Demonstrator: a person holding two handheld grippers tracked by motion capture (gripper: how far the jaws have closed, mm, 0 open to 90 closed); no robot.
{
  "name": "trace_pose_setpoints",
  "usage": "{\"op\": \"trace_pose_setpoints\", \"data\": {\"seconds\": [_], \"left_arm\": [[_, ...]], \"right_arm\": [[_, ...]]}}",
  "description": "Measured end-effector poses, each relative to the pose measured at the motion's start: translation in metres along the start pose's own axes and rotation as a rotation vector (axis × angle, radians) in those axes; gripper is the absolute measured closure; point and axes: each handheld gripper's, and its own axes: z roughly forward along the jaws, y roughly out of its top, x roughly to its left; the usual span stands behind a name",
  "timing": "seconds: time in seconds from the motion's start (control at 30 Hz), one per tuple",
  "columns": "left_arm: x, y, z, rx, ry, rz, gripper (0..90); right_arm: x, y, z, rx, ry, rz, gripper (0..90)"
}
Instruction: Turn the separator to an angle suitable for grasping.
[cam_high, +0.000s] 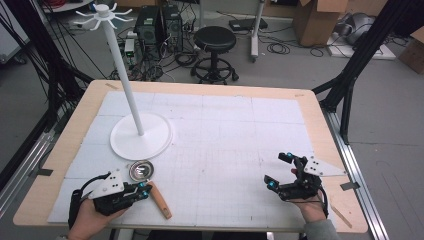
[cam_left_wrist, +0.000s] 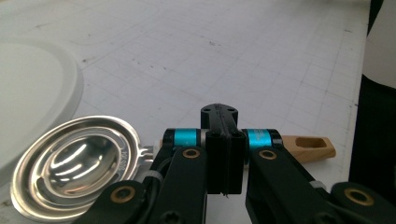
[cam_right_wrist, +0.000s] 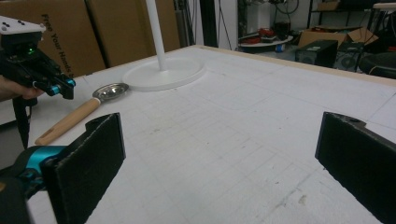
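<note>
A metal spoon with a shallow round bowl (cam_high: 141, 170) and a wooden handle (cam_high: 161, 200) lies on the white mat near the front left. My left gripper (cam_high: 145, 190) hovers by the handle's near end, jaws pressed together with nothing between them. In the left gripper view the shut gripper (cam_left_wrist: 219, 112) sits over the handle (cam_left_wrist: 310, 147), with the bowl (cam_left_wrist: 74, 163) to its left. My right gripper (cam_high: 277, 170) rests at the front right, open wide and empty. The right gripper view shows its own gripper (cam_right_wrist: 224, 158) spread far apart, with the spoon (cam_right_wrist: 109, 91) and left gripper (cam_right_wrist: 63, 88) beyond.
A tall white stand with a round base (cam_high: 141, 136) and hooked arms at its top (cam_high: 102, 12) rises just behind the spoon. Its base edge (cam_left_wrist: 32, 84) lies close to the bowl. Beyond the table are a black stool (cam_high: 215, 40), cables and cardboard boxes.
</note>
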Motion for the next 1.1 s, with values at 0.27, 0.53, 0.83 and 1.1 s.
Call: {"op": "trace_pose_setpoints", "data": {"seconds": [0.27,0.53,0.83,1.1], "left_arm": [[-0.0025,-0.0049,0.0020,0.019,-0.025,-0.008,89.8],[-0.0048,-0.0074,0.0059,0.045,-0.038,-0.006,89.9],[-0.0054,-0.0092,0.0078,0.058,-0.044,-0.004,89.9],[-0.0071,-0.0091,0.0094,0.070,-0.039,0.001,89.9]], "right_arm": [[0.0001,0.0001,0.0013,0.004,0.004,-0.001,0.6],[0.0001,-0.0002,-0.0005,0.001,-0.001,-0.003,0.6],[-0.0006,-0.0005,-0.0013,0.002,-0.004,0.001,0.6],[-0.0004,-0.0003,-0.0018,0.000,-0.005,0.003,0.6]]}}
